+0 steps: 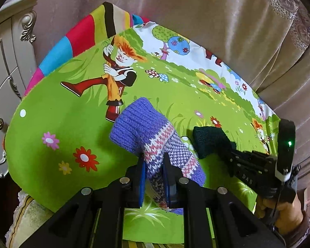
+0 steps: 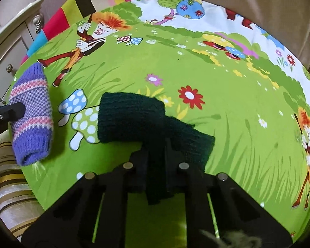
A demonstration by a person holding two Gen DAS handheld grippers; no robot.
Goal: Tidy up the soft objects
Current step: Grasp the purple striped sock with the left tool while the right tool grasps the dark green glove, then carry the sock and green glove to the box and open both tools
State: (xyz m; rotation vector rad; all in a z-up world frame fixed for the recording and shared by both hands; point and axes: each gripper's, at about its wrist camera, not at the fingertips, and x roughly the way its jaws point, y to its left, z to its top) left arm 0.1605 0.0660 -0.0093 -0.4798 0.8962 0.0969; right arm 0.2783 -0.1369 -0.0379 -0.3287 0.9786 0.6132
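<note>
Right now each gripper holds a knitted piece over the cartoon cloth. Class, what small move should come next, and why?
Probably bring the purple knit and the dark green knit together. Both jaws are shut on their pieces, which lie apart on the green cloth, so pairing them looks like the tidy step.

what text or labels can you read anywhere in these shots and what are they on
"DAS" in pale letters on the black body of the right gripper, seen from the left wrist view.

No other text is readable: the cartoon blanket, the purple knit piece and the dark green knit piece carry pictures or patterns only, no writing.
</note>
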